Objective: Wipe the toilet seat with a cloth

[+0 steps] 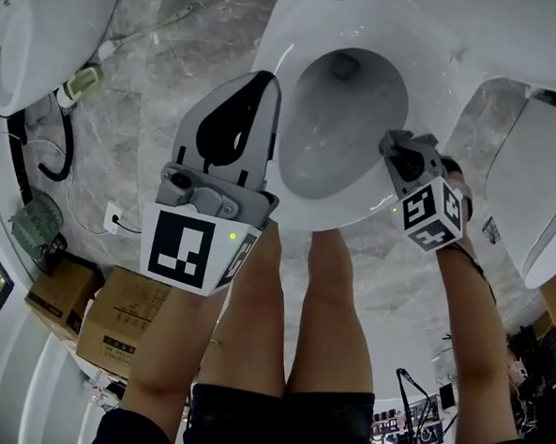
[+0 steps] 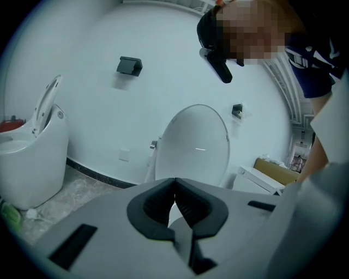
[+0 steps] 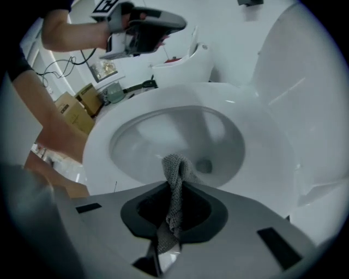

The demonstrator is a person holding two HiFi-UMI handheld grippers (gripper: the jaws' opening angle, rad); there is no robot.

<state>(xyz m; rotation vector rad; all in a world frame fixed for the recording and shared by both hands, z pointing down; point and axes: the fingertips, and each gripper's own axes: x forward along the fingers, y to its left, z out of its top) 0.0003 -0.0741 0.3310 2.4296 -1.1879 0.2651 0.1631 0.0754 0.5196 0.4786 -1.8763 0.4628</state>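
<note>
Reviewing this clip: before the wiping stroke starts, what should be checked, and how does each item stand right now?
1. Cloth gripped by the right gripper: ok, the jaws are shut on it.
2. Lid up and toilet seat exposed: ok.
3. Left gripper out of the wiping path: ok, it is shut, empty and held up above the seat.
4. Cloth touching the seat: cannot tell; its tip pokes out towards the bowl.
</note>
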